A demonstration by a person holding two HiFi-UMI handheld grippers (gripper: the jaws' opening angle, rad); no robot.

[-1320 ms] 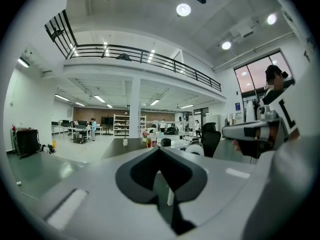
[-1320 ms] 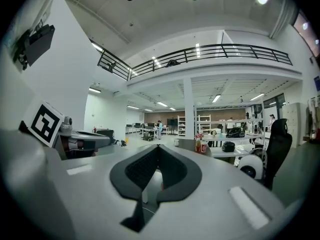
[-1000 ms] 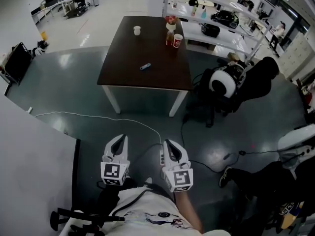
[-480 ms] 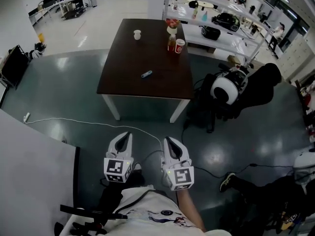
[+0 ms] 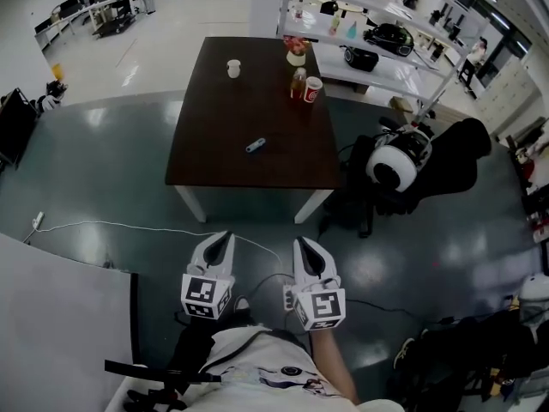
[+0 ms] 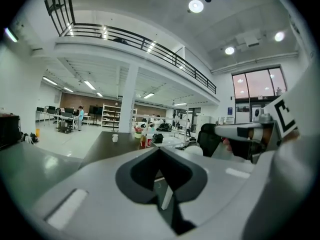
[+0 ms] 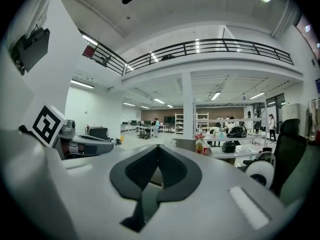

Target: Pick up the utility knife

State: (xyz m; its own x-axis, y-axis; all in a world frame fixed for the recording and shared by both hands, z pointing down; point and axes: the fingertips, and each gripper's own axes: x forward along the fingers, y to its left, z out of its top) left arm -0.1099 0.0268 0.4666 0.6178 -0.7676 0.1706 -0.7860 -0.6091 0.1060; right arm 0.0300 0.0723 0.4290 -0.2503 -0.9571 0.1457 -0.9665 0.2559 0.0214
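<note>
The blue utility knife [image 5: 256, 145] lies near the middle of a dark brown table [image 5: 214, 157] in the head view, far ahead of both grippers. My left gripper [image 5: 221, 239] and right gripper [image 5: 306, 246] are held side by side over the grey floor, short of the table's near edge and pointing toward it. Both are shut with nothing between the jaws. The left gripper view shows its jaws [image 6: 160, 149] meeting at the tips, with the table [image 6: 102, 146] beyond them. The right gripper's [image 7: 159, 148] tips touch in its own view too. The knife is too small to see in either gripper view.
On the table's far part stand a white cup [image 5: 233, 68], a bottle [image 5: 298, 82], a red cup [image 5: 311, 89] and a flower pot [image 5: 297, 51]. A black chair with a white round object [image 5: 395, 163] sits right of the table. A white cable [image 5: 111, 226] crosses the floor; shelving [image 5: 377, 50] stands behind.
Both grippers have moved forward together toward the table, which now sits lower and nearer in the head view. Their jaws stayed shut.
</note>
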